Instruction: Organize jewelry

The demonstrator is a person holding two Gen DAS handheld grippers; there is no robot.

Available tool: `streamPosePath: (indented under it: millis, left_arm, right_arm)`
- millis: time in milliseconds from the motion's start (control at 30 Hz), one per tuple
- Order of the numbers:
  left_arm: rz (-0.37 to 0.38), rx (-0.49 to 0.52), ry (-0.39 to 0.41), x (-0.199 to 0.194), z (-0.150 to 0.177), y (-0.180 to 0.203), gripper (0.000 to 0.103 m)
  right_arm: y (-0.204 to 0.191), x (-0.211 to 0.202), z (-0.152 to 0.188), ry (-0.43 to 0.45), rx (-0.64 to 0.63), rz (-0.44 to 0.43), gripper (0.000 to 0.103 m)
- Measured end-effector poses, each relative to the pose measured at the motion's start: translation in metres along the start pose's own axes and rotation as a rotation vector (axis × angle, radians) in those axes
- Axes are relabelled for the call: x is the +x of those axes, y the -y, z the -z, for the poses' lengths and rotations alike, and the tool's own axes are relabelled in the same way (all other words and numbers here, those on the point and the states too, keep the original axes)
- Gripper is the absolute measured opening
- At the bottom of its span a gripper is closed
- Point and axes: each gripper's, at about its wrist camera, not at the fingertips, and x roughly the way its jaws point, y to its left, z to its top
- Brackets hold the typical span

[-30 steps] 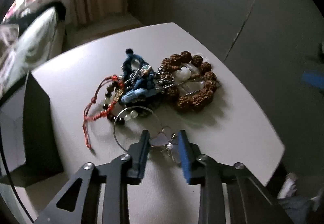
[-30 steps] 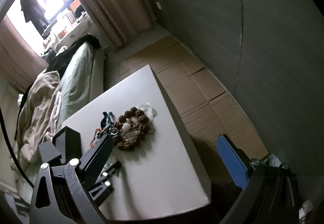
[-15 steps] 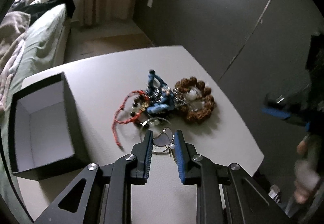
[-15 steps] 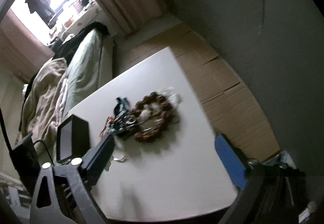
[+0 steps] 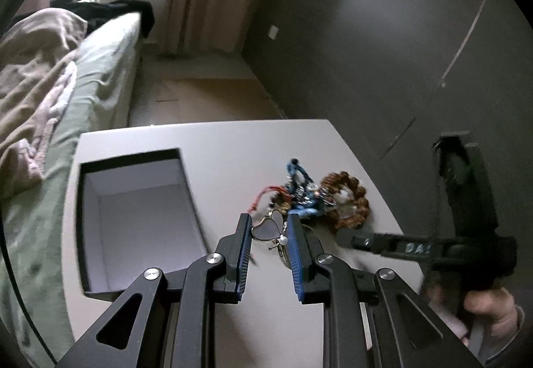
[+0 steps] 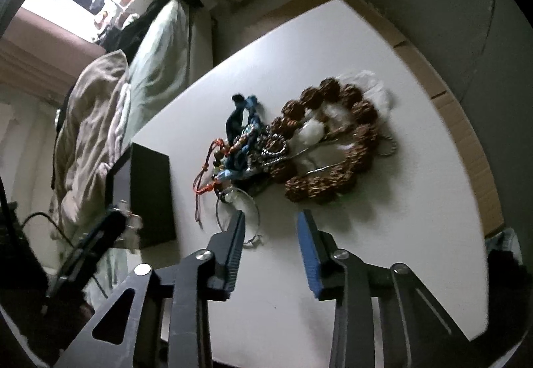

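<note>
While the left gripper (image 5: 268,228) clamps a heart-shaped pendant (image 5: 266,228) above the white table (image 5: 233,148), its chain half hidden behind the right finger, the right gripper (image 6: 270,220) closes on nothing near the tangled jewelry pile (image 6: 286,145); blurred, individual pieces hard to separate; black box (image 5: 133,218) sits left.
</note>
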Motion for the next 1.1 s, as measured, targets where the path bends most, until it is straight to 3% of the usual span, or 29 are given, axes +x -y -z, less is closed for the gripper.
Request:
streamPosePath:
  millis: [367, 600, 900, 1100]
  left_arm:
    - [-0.026, -0.086, 0.049, -0.02, -0.009, -0.037, 0.022]
    - [-0.038, -0.131, 0.067, -0.035, -0.008, -0.051, 0.022]
    - [-0.052, -0.159, 0.111, -0.059, 0.001, -0.06, 0.022]
    - [-0.043, -0.198, 0.122, -0.063, 0.001, -0.075, 0.022]
  right_arm:
    - [-0.025, 0.03, -0.004, -0.035, -0.102, 0.108, 0.024]
    - [-0.038, 0.034, -0.003, -0.011, -0.182, 0.207, 0.005]
    - [-0.043, 0.001, 0.012, 0.067, -0.173, 0.064, 0.004]
    - [-0.07, -0.032, 0.015, 0.143, -0.221, 0.0, 0.004]
